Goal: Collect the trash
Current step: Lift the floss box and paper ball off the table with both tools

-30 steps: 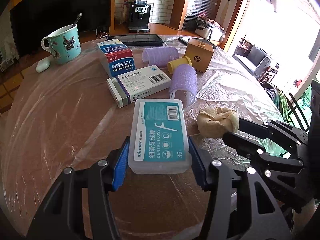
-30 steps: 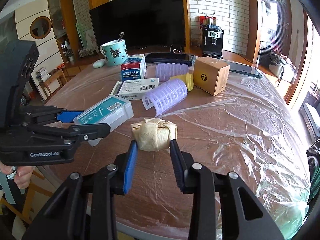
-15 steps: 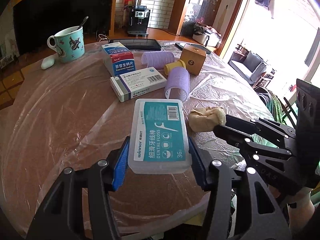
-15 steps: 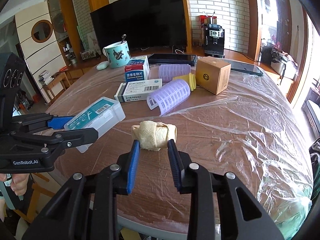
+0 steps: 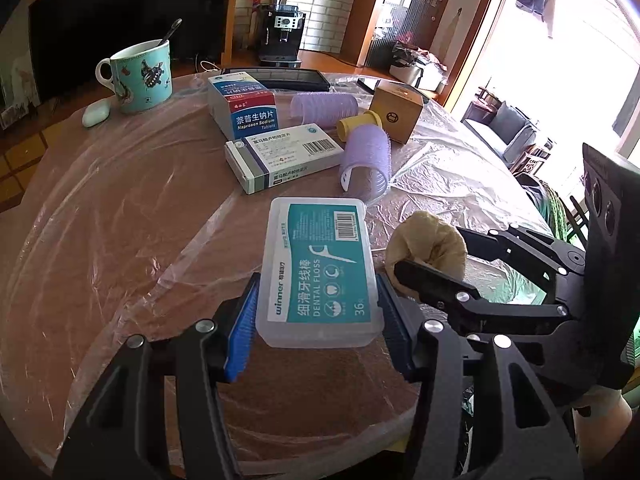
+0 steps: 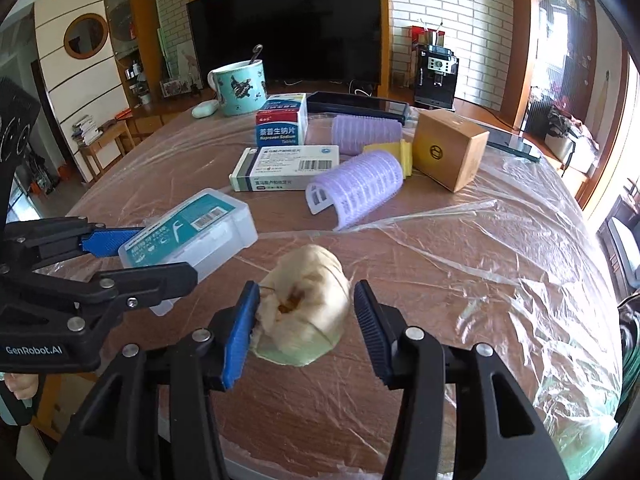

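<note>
My left gripper (image 5: 316, 320) is shut on a clear dental floss box (image 5: 318, 272) with a teal label, held over the table's near edge; the box also shows in the right wrist view (image 6: 192, 236). My right gripper (image 6: 304, 324) is around a crumpled beige tissue wad (image 6: 306, 304). The left pad touches the wad and the right pad stands a little off it, so the jaws look open. In the left wrist view the wad (image 5: 428, 240) sits between the right gripper's black fingers (image 5: 440, 280).
On the plastic-covered round table (image 6: 480, 260) lie two medicine boxes (image 6: 286, 168) (image 6: 282, 124), purple hair rollers (image 6: 358, 190), a yellow roller (image 6: 394, 152), a brown cardboard box (image 6: 448, 152), a teal mug (image 6: 240, 88), a white earbud case (image 6: 204, 109) and a tablet (image 6: 356, 102).
Both grippers have pulled back towards the near table edge. The right jaws have widened around the tissue wad, which has turned end-on. The left grip on the floss box is unchanged.
</note>
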`<control>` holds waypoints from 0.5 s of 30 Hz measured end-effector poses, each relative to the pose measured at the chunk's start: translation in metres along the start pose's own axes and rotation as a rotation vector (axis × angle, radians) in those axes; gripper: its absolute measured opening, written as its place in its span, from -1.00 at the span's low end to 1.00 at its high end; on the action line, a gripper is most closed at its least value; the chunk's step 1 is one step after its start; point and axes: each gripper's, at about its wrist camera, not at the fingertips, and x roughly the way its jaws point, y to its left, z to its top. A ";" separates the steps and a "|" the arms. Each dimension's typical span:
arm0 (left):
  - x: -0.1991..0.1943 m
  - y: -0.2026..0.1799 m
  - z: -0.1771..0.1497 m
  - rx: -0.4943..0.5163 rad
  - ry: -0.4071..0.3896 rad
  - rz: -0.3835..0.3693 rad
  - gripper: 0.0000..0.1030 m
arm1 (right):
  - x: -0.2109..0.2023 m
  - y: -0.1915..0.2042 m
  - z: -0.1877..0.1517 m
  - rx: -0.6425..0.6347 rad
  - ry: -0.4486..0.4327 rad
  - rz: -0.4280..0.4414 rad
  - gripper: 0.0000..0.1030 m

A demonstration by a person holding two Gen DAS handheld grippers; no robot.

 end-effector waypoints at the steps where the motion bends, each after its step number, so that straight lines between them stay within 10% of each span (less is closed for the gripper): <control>1: 0.000 0.001 0.000 -0.001 0.001 -0.001 0.08 | 0.001 0.002 0.000 -0.005 0.004 -0.001 -0.05; 15: -0.001 0.005 -0.005 -0.014 -0.002 -0.004 0.08 | -0.006 0.002 0.003 0.012 -0.038 0.075 -0.57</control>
